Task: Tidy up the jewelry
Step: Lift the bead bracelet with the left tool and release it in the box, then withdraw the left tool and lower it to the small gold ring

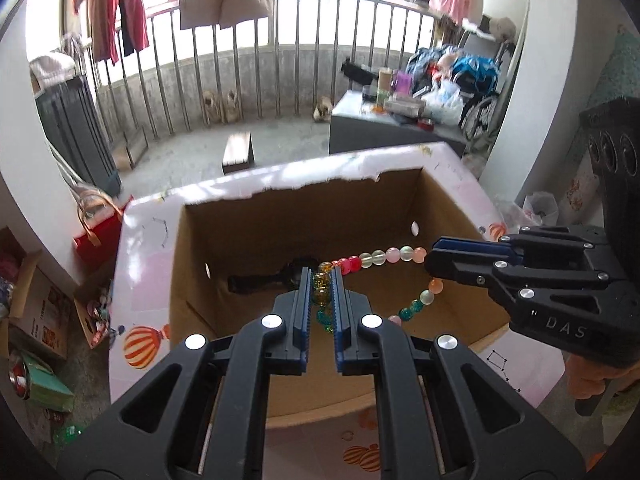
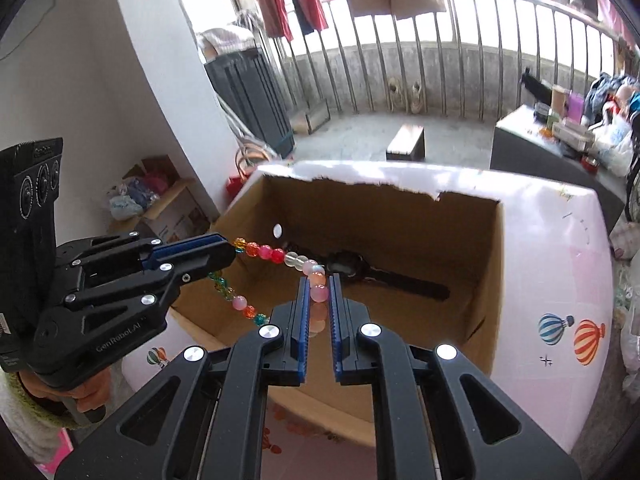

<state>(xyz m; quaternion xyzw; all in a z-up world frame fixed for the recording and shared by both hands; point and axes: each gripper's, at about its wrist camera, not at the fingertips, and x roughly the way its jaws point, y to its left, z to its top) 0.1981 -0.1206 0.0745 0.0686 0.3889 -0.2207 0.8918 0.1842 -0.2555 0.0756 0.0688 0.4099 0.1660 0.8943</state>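
Balcony backdrop, metal railing (image 1: 280,60). Open brown cardboard box (image 1: 452,220), black wristwatch (image 2: 384,274) inside. Above it, round glassy multicoloured bead bracelet (image 1: 372,258) stretched between left gripper (image 1: 323,292) and right gripper (image 2: 319,300), both clamped narrowly on beads.

A concrete floor (image 1: 192,152) is being lit by daylight through a metal railing (image 1: 280,52); clothes (image 1: 120,8) are being hung above, and a cluttered grey cabinet (image 1: 380,132) is being kept aside.

daylight from windows (image 1: 320,4) | blown-out glare | fisheye edges curved
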